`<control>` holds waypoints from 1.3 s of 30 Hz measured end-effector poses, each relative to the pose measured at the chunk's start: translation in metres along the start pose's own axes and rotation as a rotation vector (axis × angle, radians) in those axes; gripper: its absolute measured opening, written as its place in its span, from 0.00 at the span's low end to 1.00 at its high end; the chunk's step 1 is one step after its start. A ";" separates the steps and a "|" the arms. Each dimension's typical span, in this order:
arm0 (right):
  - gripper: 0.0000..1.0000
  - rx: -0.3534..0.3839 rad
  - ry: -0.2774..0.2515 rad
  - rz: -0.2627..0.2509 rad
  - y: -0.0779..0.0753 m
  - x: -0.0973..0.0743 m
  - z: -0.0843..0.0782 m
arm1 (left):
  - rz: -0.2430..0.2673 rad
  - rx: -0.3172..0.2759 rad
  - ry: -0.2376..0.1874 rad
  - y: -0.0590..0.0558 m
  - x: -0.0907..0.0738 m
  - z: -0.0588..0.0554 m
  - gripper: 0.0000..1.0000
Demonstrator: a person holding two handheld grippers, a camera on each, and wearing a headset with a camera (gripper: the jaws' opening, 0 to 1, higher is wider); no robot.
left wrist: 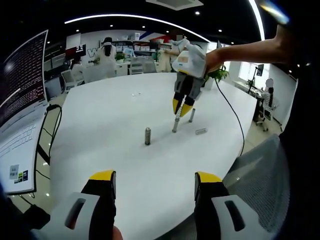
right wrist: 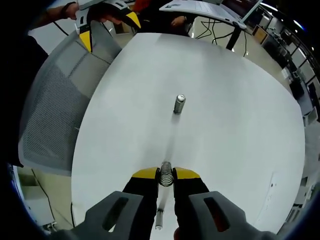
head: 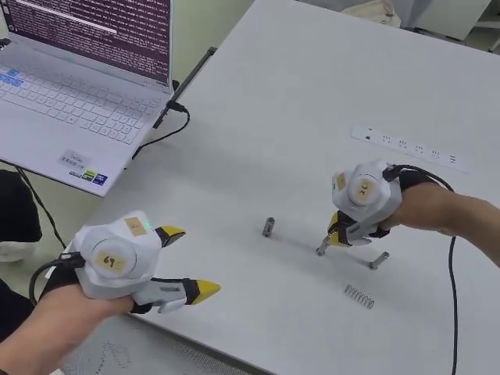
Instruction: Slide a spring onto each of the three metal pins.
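My right gripper (head: 342, 234) is shut on a spring (right wrist: 166, 173), and a metal pin (head: 322, 248) stands slanted right under its tips. The left gripper view shows this pin (left wrist: 176, 124) below the right gripper (left wrist: 182, 106). To the left, a second pin (head: 268, 227) stands upright with a spring on it, straight ahead in the right gripper view (right wrist: 179, 104). A bare third pin (head: 379, 260) lies to the right. A loose spring (head: 358, 296) lies on the table nearer me. My left gripper (head: 188, 262) is open and holds nothing at the table's near left edge.
The white table (head: 297, 117) carries an open laptop (head: 70, 94) at the far left with a black cable (head: 168, 129) beside it. A white power strip (head: 410, 146) lies at the far right. A grey mesh chair (right wrist: 55, 100) stands by the near edge.
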State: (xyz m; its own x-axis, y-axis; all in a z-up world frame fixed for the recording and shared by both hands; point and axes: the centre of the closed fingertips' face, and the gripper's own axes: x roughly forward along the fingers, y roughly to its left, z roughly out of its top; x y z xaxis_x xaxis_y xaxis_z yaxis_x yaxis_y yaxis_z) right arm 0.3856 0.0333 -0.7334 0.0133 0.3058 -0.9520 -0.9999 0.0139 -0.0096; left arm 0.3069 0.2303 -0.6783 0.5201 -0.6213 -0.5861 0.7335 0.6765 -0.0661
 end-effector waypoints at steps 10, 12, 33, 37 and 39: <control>0.09 -0.015 0.016 0.005 -0.001 0.008 -0.002 | 0.004 0.000 -0.006 0.003 0.000 0.004 0.60; 0.09 -0.021 0.023 0.005 -0.002 0.011 -0.003 | 0.004 0.001 -0.007 0.003 0.000 0.004 0.60; 0.09 -0.065 0.073 0.021 -0.003 0.032 -0.009 | 0.011 -0.011 -0.003 0.006 -0.001 0.002 0.59; 0.09 -0.070 0.079 0.025 -0.002 0.034 -0.010 | 0.011 -0.012 -0.003 0.006 -0.001 0.002 0.59; 0.09 -0.070 0.080 0.025 -0.002 0.035 -0.010 | 0.011 -0.013 -0.002 0.006 -0.001 0.002 0.59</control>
State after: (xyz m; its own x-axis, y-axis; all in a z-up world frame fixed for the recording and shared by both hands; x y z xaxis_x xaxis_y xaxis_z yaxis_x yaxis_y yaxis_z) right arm 0.3880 0.0346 -0.7699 -0.0097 0.2283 -0.9736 -0.9982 -0.0606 -0.0043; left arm 0.3118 0.2343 -0.6767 0.5289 -0.6150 -0.5849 0.7223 0.6880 -0.0703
